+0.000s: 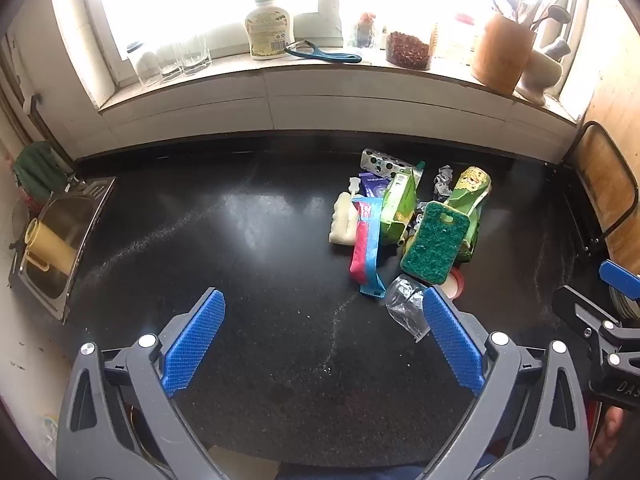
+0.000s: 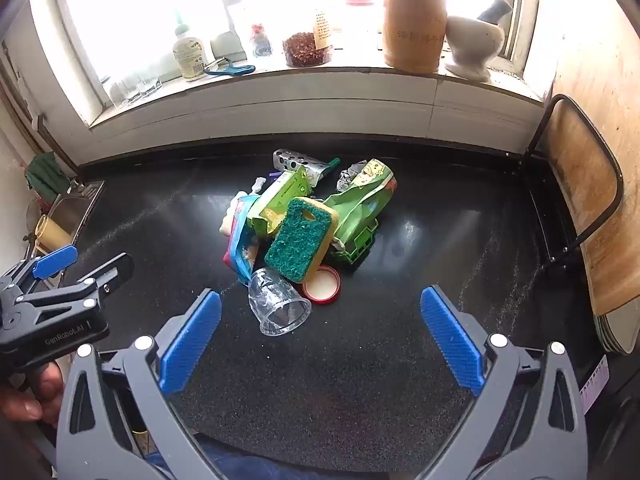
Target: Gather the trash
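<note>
A black speckled table (image 2: 400,340) runs under a bright window sill (image 2: 280,76). The trash pile (image 2: 304,220) lies ahead of both grippers, left gripper (image 1: 324,344) and right gripper (image 2: 320,340), jaws wide, empty

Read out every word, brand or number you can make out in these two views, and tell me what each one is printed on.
"GenRobot.AI": on the black body of the left gripper, seen in the right wrist view.
"DAS", cut off by the frame edge: on the black body of the right gripper.
Too blurred to read: the squeeze bottle label, the green cartons, the purple packet, the wooden utensil holder, the white sticker.
</note>
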`<action>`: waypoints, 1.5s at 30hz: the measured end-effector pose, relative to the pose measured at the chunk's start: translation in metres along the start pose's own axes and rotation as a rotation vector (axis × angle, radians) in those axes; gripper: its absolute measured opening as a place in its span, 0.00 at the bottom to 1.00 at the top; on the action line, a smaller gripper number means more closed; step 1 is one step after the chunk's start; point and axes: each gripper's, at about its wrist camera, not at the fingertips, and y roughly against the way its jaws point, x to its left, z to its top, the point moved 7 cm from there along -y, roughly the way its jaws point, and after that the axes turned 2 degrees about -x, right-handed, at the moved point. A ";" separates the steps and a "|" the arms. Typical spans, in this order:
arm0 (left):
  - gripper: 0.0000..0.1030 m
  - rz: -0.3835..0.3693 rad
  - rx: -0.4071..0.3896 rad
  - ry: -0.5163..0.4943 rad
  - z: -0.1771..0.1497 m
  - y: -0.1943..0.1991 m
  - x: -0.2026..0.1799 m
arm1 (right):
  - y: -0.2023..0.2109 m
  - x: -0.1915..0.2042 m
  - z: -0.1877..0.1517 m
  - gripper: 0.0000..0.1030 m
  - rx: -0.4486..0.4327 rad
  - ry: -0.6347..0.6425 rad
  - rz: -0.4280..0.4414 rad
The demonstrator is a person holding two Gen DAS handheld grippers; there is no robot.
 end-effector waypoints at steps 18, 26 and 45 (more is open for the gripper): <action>0.94 -0.018 0.030 0.019 0.004 -0.007 -0.001 | -0.003 0.001 0.008 0.94 0.006 0.000 0.012; 0.94 -0.016 0.043 0.017 0.007 -0.013 -0.002 | -0.007 0.000 0.010 0.94 0.011 -0.005 0.013; 0.94 -0.015 0.059 0.012 0.010 -0.021 -0.005 | -0.013 -0.004 0.015 0.94 0.024 -0.016 0.020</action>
